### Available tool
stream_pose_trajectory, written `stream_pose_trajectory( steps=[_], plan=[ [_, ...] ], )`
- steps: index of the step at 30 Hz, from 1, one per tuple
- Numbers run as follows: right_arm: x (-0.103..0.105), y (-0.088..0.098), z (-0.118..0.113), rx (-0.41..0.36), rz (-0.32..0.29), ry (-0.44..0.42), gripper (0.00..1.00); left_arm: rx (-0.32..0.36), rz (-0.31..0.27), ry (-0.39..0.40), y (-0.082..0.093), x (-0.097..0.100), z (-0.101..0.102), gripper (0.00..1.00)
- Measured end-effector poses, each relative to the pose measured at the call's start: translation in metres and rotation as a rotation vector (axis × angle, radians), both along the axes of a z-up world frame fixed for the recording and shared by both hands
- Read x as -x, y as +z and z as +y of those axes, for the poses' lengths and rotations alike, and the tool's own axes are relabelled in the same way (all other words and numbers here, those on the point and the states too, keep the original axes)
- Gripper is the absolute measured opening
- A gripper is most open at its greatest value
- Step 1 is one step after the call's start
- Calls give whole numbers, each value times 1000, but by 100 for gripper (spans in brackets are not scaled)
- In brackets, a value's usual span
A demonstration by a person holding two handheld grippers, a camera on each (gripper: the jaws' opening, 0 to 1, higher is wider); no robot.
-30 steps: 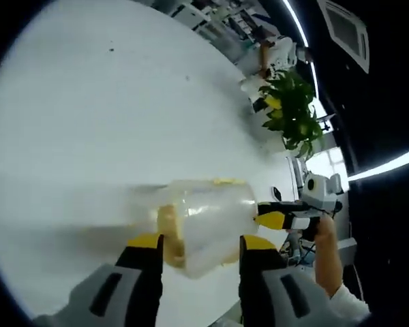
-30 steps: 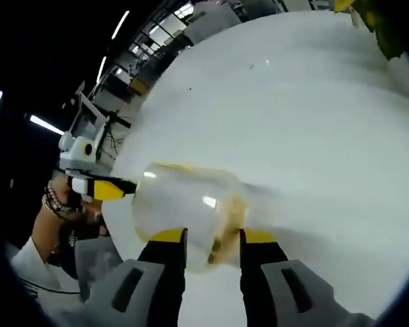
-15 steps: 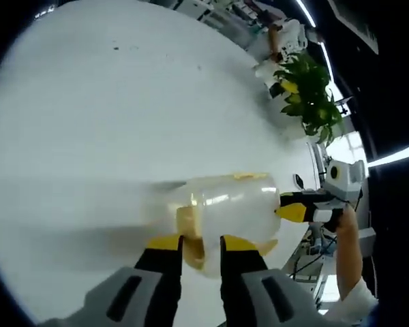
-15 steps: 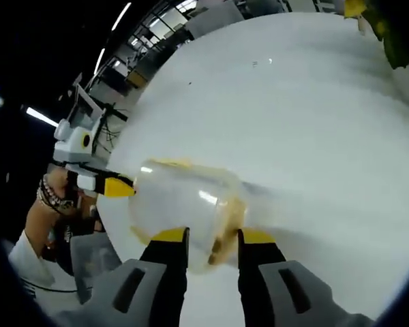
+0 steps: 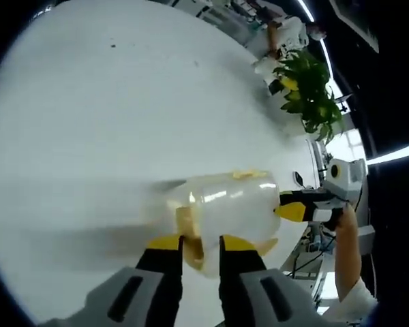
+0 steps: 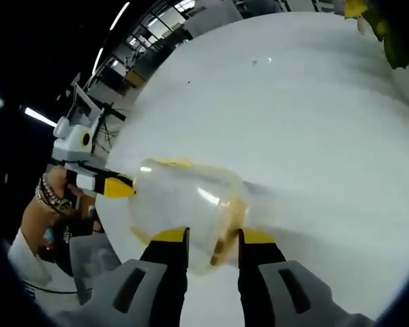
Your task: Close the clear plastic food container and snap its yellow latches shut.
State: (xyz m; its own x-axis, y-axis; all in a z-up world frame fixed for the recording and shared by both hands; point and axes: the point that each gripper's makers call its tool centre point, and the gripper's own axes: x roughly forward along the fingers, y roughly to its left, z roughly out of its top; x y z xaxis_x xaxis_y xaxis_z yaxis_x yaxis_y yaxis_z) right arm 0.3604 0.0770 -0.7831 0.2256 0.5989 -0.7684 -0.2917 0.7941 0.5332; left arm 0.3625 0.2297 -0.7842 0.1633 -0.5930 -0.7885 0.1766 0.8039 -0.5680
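The clear plastic food container lies on the white table with its lid on. My left gripper is at its near end, jaws drawn close on a yellow latch. In the left gripper view the right gripper touches the far end of the container. In the right gripper view the container lies just ahead of my right gripper, whose jaws hold the yellow latch at that end. The left gripper meets the opposite end there.
A green potted plant stands at the table's far edge, with a person in white behind it. The container sits near the table's edge. A hand with a bracelet holds the left gripper.
My left gripper's jaws have closed from a wide gap to a narrow one on the latch. The right gripper's jaws have kept their gap. The container has stayed in place.
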Motion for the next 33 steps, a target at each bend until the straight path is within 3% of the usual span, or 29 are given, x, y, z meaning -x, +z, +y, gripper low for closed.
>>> stream_pose_trajectory(
  steps=[11, 21, 22, 23, 24, 33],
  plan=[
    [4, -1, 1, 11, 14, 9, 25, -38, -9, -46, -1, -3, 4, 9],
    [2, -3, 3, 3, 3, -2, 23, -22, -2, -41, 4, 3, -5, 9],
    [13, -6, 6, -31, 97, -47, 24, -30, -5, -42, 5, 4, -4, 9],
    [6, -8, 5, -39, 47, -36, 24, -29, -6, -47, 6, 4, -5, 9],
    [6, -8, 5, -40, 37, -26, 24, -32, -9, -53, 6, 5, -6, 9],
    [3, -7, 8, -28, 22, -17, 25, -32, -21, -57, 6, 12, -5, 10]
  ],
)
